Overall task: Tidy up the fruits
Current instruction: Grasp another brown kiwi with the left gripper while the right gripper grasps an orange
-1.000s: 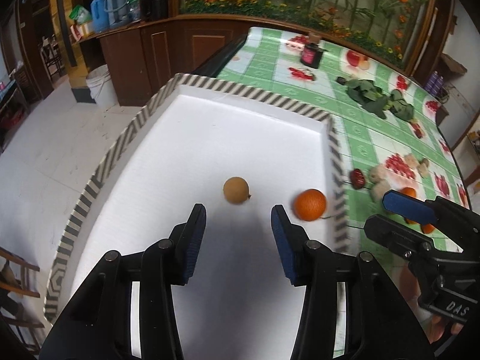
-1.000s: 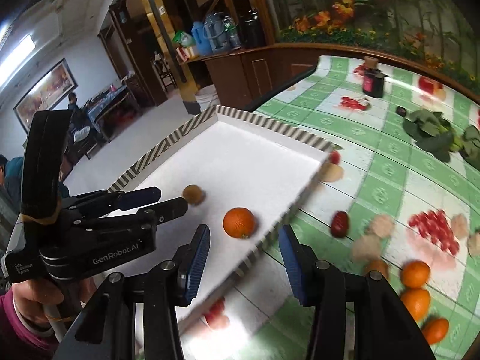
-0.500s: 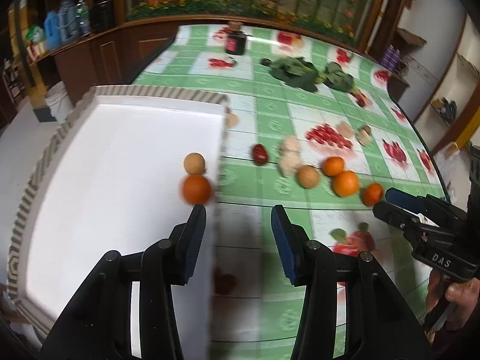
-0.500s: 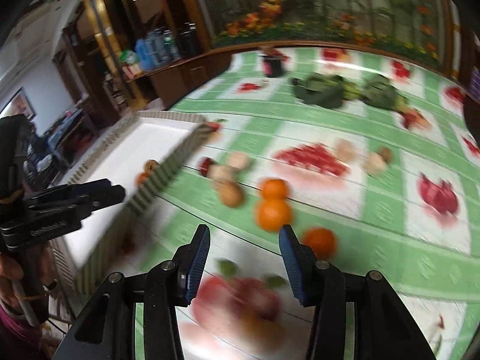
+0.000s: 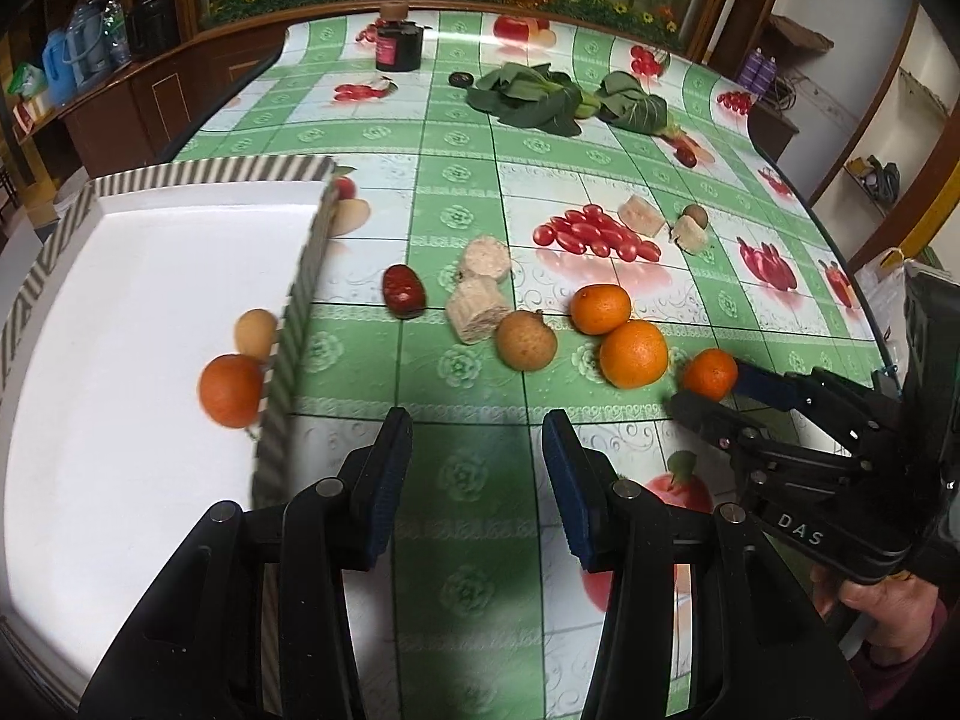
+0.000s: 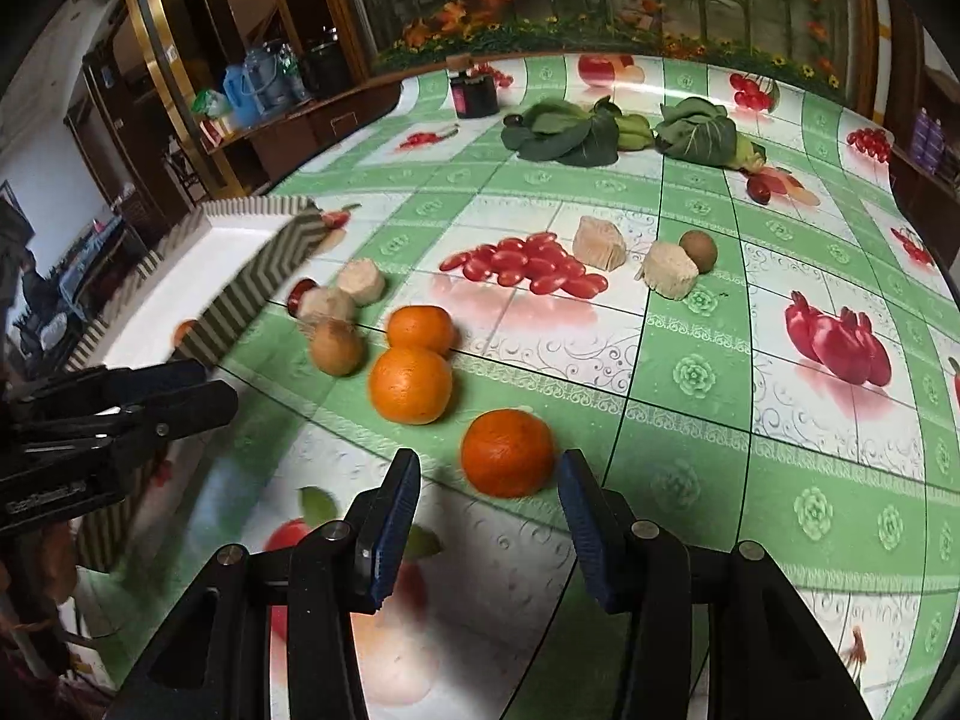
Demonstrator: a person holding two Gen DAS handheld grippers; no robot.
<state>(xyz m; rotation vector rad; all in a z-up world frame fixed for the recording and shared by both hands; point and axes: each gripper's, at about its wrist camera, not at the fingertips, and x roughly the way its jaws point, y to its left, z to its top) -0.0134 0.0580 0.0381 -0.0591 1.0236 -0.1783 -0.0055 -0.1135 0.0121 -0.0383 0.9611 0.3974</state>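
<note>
A white tray (image 5: 150,276) with a striped rim holds an orange (image 5: 231,390) and a tan round fruit (image 5: 255,333) against its right wall. On the green tablecloth lie a brown round fruit (image 5: 526,340), two oranges (image 5: 600,309) (image 5: 633,354), a small orange (image 5: 710,373) and a red date (image 5: 404,291). My left gripper (image 5: 477,438) is open and empty over the cloth beside the tray. My right gripper (image 6: 486,483) is open, its jaws standing either side of the small orange (image 6: 507,453) without touching it. It also shows in the left wrist view (image 5: 714,387).
Pale cut chunks (image 5: 480,303) lie by the date, two more (image 6: 666,270) with a small brown fruit (image 6: 699,250) farther right. Leafy greens (image 5: 528,99) and a dark jar (image 5: 398,47) stand at the back. The table edge curves on the right.
Both grippers swung right from over the tray to the loose fruit on the cloth. The right gripper has come down around the small orange. The orange in the tray rolled to the wall.
</note>
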